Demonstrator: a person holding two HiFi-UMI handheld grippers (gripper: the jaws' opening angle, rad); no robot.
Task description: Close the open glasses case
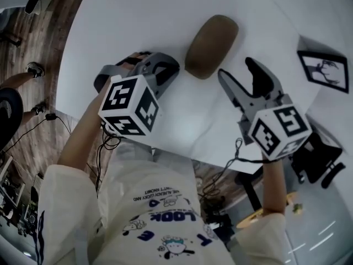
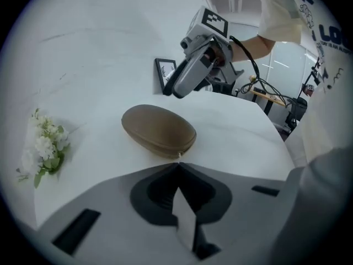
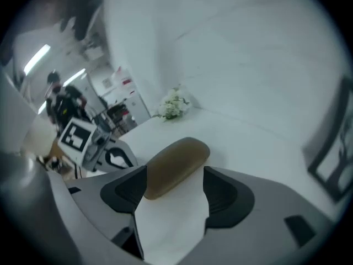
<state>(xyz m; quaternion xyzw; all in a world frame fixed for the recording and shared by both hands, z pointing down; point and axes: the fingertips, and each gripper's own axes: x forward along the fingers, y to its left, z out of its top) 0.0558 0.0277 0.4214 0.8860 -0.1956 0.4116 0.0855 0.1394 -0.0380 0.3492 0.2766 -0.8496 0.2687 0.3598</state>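
L tool [image 2: 177, 165] is sitting clenched, jaws meeting tip to tip w/ nothing btwn them, hovering just short of the glasses case [image 1: 212, 46]. Case is lying on the white table [image 1: 110, 32], btwn the two tools and touching neither. Its lid is looking fully down: the left gripper view is showing an even seam round the edge, no gap. R tool [image 1: 237, 70] is hanging released, jaws wide apart. They're framing the case's near end in the right gripper view, but w/o contact.

Judging by this, the closing step is looking done, or at most needing a check. Next move, if any, is calling for a light press on top of the lid w/ the clenched L tool to confirm it's snapped. R tool would be steadying the side so the case isn't sliding. Otherwise both tools are just needing to clear off.
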